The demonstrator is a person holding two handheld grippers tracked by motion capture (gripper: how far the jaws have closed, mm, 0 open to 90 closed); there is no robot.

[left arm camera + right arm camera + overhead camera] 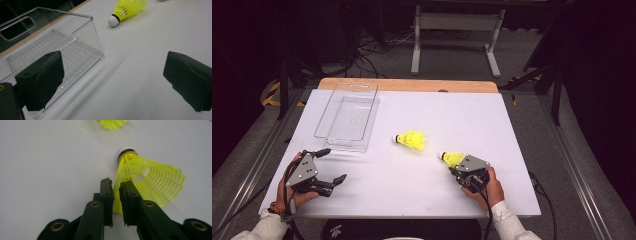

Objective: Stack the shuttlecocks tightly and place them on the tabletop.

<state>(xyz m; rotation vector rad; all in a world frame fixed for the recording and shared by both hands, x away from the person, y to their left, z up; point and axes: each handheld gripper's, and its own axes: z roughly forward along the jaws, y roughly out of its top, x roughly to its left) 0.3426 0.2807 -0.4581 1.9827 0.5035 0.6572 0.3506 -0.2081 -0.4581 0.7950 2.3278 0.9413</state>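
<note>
Two yellow mesh shuttlecocks with white caps are on the white table (472, 115). One shuttlecock (412, 139) (127, 8) (112, 123) lies free near the middle, on its side. My right gripper (456, 168) (115, 185) is shut on the skirt edge of the other shuttlecock (452, 158) (150, 180), whose cap points away from me and to the left. My left gripper (335, 164) (112, 75) rests at the front left, open, with nothing between its jaws. A clear plastic box (348, 116) (92, 37) stands just beyond it, with one of the jaws close to its near corner.
A wooden strip (412, 84) runs along the table's far edge. Beyond it are a white metal stand (452, 30) and cables on the grey floor. Metal rails run along both sides of the table.
</note>
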